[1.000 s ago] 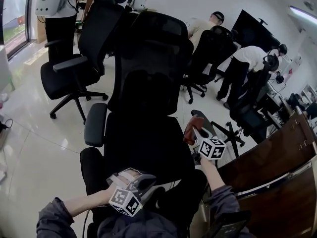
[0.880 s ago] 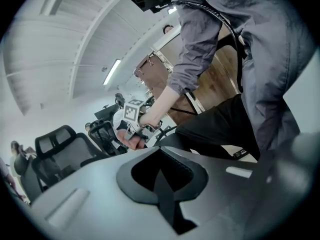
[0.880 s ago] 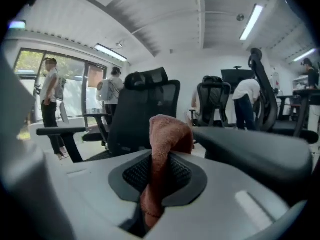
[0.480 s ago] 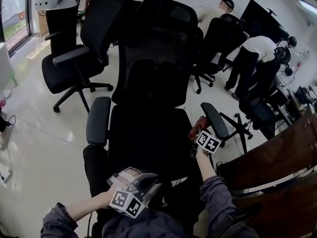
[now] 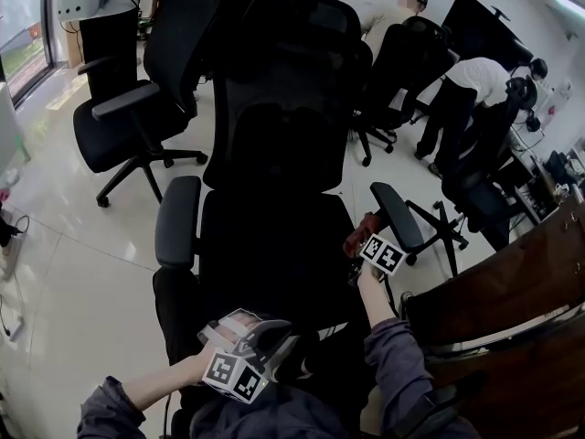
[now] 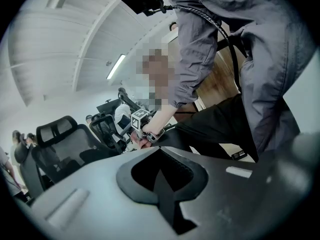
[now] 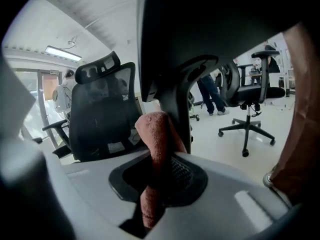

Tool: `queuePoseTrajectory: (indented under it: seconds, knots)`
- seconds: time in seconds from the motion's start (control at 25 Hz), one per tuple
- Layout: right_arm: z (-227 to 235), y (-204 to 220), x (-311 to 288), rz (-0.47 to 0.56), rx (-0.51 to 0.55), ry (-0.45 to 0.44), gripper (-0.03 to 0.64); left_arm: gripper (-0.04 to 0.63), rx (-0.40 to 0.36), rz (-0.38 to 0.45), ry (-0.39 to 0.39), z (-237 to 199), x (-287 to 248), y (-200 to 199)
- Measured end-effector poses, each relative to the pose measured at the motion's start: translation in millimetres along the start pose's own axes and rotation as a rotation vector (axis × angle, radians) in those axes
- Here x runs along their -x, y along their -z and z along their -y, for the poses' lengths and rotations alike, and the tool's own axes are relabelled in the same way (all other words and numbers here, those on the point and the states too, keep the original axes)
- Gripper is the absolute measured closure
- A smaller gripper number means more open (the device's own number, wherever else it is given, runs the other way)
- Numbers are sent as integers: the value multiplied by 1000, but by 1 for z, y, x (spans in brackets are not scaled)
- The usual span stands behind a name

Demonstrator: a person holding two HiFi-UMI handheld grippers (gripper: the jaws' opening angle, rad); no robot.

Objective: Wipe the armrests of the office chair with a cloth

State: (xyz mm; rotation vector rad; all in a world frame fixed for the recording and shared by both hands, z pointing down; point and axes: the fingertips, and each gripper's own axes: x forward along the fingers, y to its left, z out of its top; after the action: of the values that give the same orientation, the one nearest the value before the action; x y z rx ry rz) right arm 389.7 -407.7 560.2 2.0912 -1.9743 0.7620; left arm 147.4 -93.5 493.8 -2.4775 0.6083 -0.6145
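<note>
Reddish-brown cloth (image 7: 156, 149) is sitting clamped in the right tongs (image 7: 159, 184), just beside the right armrest (image 5: 396, 216) of the office chair (image 5: 274, 245). The left tongs (image 6: 164, 179) are resting together, empty, near the seat front.

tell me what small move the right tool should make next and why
Probably ease the right tool sideways so its cloth lies on top of the right-hand armrest, then stroke along it. The tool is shut on the cloth, which in the head view sits beside the pad's inner edge, seemingly not on it. The left tool is shut and empty.
</note>
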Motion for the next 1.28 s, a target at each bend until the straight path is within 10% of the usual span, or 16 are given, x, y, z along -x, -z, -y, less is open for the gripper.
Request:
queuePoseTrajectory:
  seconds: [1.28]
  knots:
    - [-27,-31,26,59,277,13,568,578,-6,18,-6,-4,4,-5]
